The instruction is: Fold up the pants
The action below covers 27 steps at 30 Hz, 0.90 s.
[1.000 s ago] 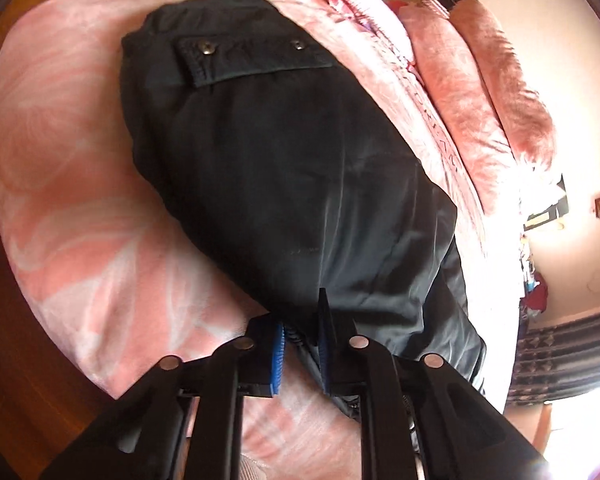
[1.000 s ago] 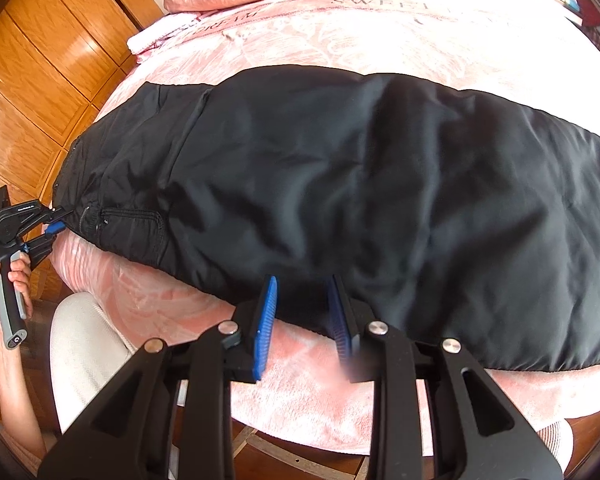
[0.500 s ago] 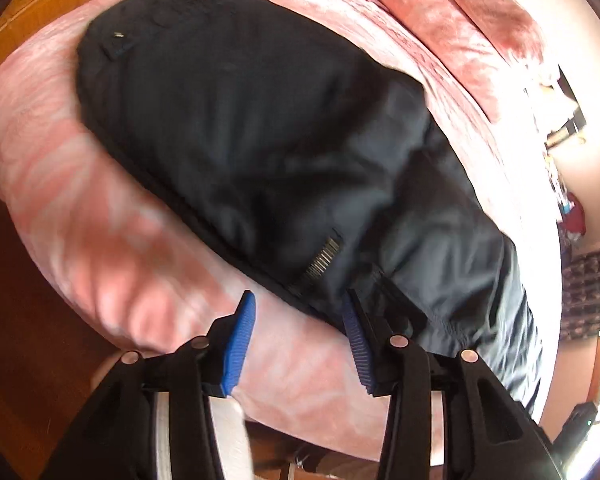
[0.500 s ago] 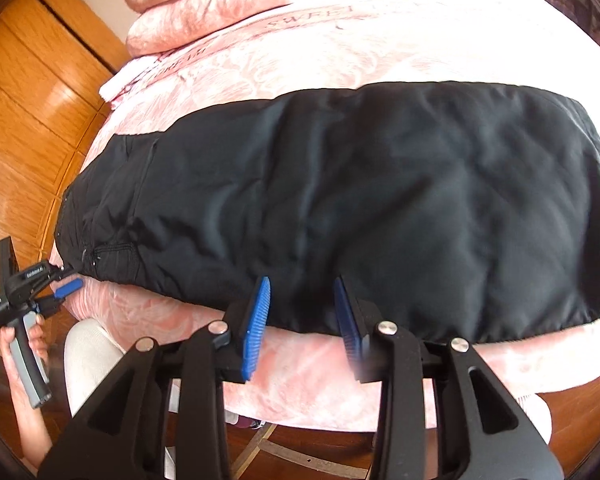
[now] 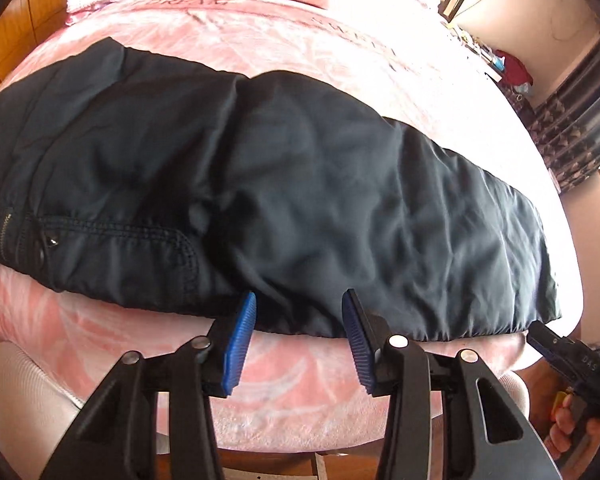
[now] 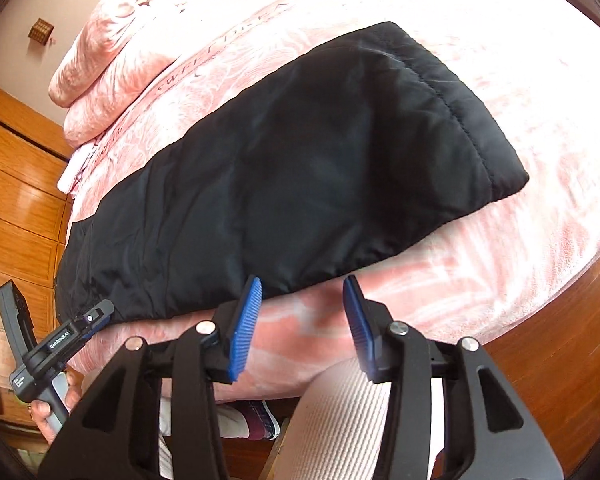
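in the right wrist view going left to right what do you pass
wooden wardrobe → left gripper at the pants' waist end → black pants → hem end of the pants → bare pink bedspread

A bed [image 5: 340,52] is being covered by a pink patterned blanket [image 6: 520,92], with pink pillows [image 6: 100,64] being piled at its head. Wooden cabinets [image 6: 16,200] are being lit warmly; a dark patterned curtain [image 5: 572,128] is being hung opposite.
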Tool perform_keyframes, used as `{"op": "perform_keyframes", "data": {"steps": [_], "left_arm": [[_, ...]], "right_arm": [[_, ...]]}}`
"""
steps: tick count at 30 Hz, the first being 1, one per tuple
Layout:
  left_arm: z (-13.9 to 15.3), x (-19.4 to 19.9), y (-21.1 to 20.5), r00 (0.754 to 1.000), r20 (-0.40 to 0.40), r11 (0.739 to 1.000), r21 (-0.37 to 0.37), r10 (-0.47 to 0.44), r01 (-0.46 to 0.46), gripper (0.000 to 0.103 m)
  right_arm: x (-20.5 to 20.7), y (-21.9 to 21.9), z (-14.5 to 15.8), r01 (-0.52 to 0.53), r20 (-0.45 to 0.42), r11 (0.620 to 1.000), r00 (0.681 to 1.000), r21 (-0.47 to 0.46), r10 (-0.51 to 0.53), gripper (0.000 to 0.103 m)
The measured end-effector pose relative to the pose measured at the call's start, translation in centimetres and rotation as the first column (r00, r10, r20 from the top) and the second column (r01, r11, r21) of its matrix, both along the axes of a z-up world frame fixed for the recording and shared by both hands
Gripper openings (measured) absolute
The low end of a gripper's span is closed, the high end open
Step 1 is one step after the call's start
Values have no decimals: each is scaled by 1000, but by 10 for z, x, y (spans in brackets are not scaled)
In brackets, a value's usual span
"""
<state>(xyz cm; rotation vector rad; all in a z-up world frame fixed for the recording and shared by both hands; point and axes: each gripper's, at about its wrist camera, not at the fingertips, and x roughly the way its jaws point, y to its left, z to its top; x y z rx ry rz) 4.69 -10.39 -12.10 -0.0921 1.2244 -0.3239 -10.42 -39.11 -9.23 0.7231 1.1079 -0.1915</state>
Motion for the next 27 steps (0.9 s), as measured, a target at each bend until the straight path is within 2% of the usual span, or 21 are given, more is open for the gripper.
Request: {"op": "perform_keyframes", "data": {"steps": [4, 7, 11, 15, 16, 18, 19, 20, 22, 25, 27], "left_arm": [[-8, -3, -7, 1000, 6, 999, 34, 4, -4, 46], [-8, -1, -7, 1000, -3, 1000, 19, 8, -8, 47], [-10, 0, 2, 1000, -19, 1000, -6, 5, -5, 47], [-11, 1, 0, 1000, -20, 1000, 5, -13, 13, 48], [-12, 1, -1, 1000, -18, 1000, 11, -18, 18, 48], [-11, 0, -2, 1000, -14, 999, 23, -27, 27, 48], [-10, -1, -2, 999, -14, 999, 29, -29, 30, 48], [-8, -2, -3, 999, -12, 999, 32, -30, 31, 48], [-2, -4, -4, 999, -2, 998, 46, -41, 41, 48], [6, -10, -6, 997, 26, 993, 91, -75, 72, 48], [11, -12, -4, 996, 39, 993, 91, -84, 80, 48]], "right_arm": [[-1, -9, -7, 20, 11, 999, 1000, 36, -21, 44], [-1, -21, -11, 56, 24, 997, 998, 56, -58, 44], [5, -33, -20, 97, 38, 994, 994, 41, -99, 44], [15, -34, -26, 102, 54, 995, 993, 7, -102, 43], [17, -33, -25, 103, 60, 995, 993, -3, -102, 40], [17, -33, -22, 111, 74, 994, 991, -18, -109, 26], [15, -34, -17, 123, 101, 992, 987, -13, -121, 12], [11, -36, -12, 136, 136, 991, 981, 8, -136, 7], [7, -36, 2, 140, 193, 990, 971, 14, -140, 5], [5, -28, 32, 132, 272, 991, 955, -25, -120, 4], [6, -28, 55, 131, 316, 990, 943, -49, -109, 4]]}}
